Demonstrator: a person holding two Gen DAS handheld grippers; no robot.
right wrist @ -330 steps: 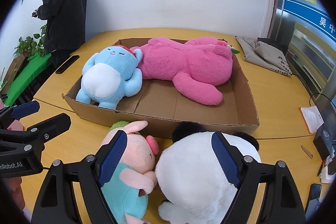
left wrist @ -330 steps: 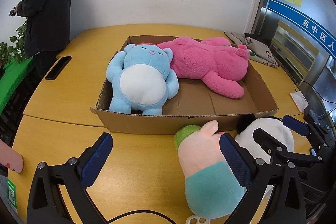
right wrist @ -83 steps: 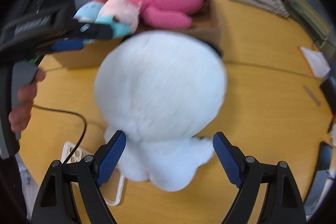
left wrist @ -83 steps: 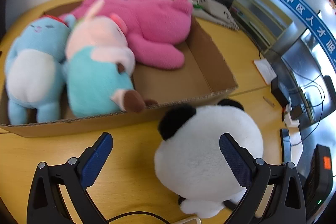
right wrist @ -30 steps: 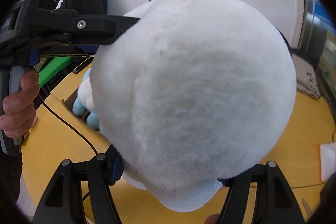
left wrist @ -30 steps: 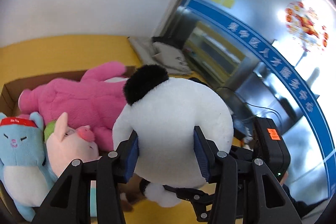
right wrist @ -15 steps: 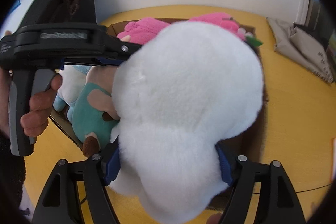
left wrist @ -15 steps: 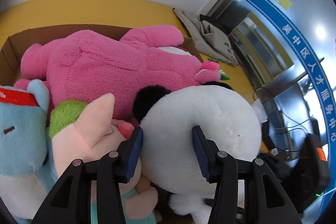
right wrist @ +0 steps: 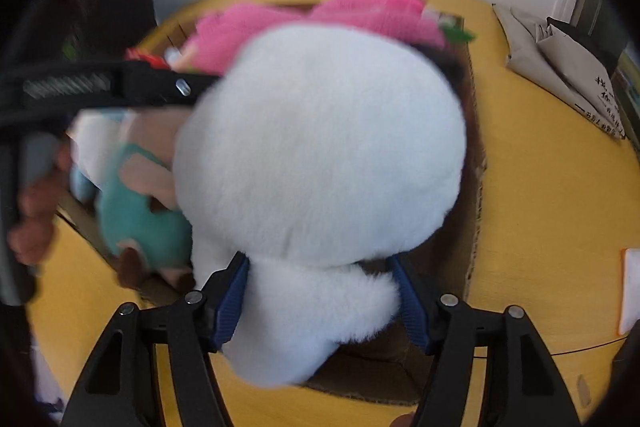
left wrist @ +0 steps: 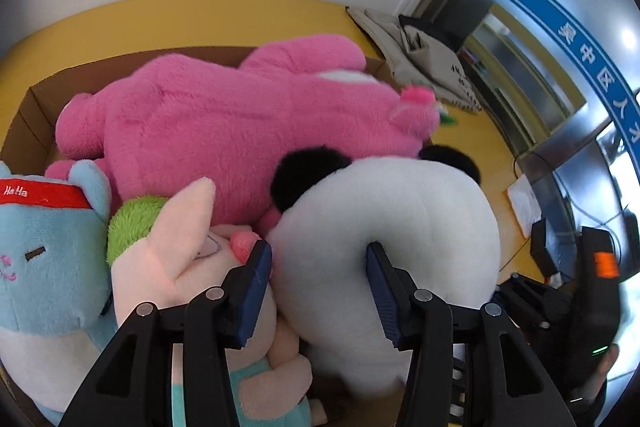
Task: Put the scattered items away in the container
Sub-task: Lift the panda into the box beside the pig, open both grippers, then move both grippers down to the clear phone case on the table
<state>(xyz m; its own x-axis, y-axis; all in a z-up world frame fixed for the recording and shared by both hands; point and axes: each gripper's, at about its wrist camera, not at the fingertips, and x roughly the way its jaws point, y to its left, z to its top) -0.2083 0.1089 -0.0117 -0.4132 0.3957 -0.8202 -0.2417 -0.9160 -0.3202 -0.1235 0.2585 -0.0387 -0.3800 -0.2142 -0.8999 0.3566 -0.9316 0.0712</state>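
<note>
The left gripper (left wrist: pixel 318 287) is clamped on the white panda plush (left wrist: pixel 392 227), its two blue pads pressed into the fur of the head from behind, one just beside the pink pig plush (left wrist: pixel 180 267) and the other sunk into the rounded back of the head. In this left wrist view the panda sits at the near right end of the cardboard box (left wrist: pixel 28 115), touching the big pink bear (left wrist: pixel 240 123) behind it and the pig to its left; a blue plush with a red headband (left wrist: pixel 44 247) fills the left end. The yellow table (left wrist: pixel 240 11) shows beyond the box, with grey bags (left wrist: pixel 424 59) lying on it near the wall. In the right wrist view, which is blurred, the right gripper (right wrist: pixel 322 301) is also closed on the panda (right wrist: pixel 320 155), its pads squeezing the narrow part between head and body. The body hangs over the near wall of the box (right wrist: pixel 476 187), so the toy looks only partly inside, and whether it rests on the box floor cannot be told. The left tool's black frame (right wrist: pixel 120 87) crosses the picture on the left. The step in hand appears to be setting the last toy into the box. The next move probably calls for lowering and nudging the panda further in beside the pig, then opening both sets of fingers and drawing them back without dragging the fur or tipping the box wall.
</note>
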